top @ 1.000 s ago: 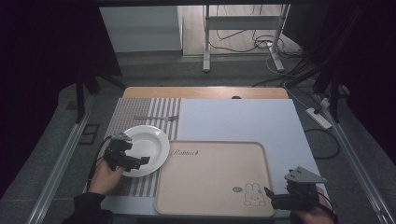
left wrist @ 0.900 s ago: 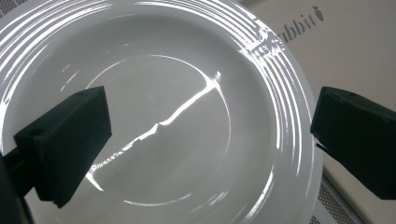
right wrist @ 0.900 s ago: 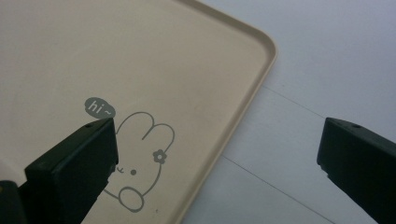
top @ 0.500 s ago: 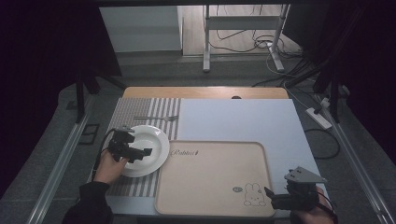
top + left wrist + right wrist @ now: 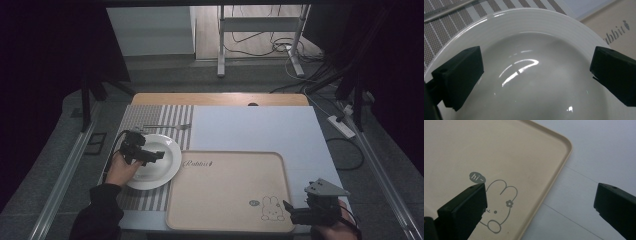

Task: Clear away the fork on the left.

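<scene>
Right gripper (image 5: 300, 214) sits at the table's near right corner, unmoved from a second ago, jaws spread wide with nothing between them, straddling the near right corner of the beige tray (image 5: 225, 170) by its rabbit print (image 5: 499, 207). Left gripper (image 5: 150, 156) has moved forward over the last second, from the near left rim of the white plate (image 5: 167, 172) to above its bowl; jaws wide apart, holding nothing. Plate lies on the striped mat (image 5: 150, 117) at the table's left edge, just beside the tray. Judgement: plate not yet gripped, grab about to start. Left forearm comes in from the near left, wrist angled right. A utensil (image 5: 167, 126) lies beyond the plate.
</scene>
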### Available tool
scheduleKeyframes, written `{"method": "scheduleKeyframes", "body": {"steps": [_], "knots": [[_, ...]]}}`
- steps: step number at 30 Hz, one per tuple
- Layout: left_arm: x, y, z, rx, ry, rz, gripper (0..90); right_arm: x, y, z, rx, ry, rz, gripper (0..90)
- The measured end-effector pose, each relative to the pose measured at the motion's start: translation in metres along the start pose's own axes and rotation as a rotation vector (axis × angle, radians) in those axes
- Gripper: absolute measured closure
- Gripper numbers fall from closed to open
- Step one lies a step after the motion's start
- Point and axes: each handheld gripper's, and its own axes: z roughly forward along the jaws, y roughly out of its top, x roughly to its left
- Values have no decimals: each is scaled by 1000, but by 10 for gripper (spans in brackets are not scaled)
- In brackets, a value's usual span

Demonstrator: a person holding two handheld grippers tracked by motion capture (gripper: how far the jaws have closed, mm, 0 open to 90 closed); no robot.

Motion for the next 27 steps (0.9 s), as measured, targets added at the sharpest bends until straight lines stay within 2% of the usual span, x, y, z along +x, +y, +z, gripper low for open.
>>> {"method": "scheduleKeyframes", "body": {"steps": [9,18,21,27], "knots": [[11,15,13,14,13,12,0,0,0,0,2,2,1,0],[24,30,26,20,22,1,0,0,0,0,1,2,1,0],[28,37,30,20,12,-1,0,0,0,1,2,3,1,0],[30,50,42,36,32,9,3,0,0,0,4,4,1,0]]}}
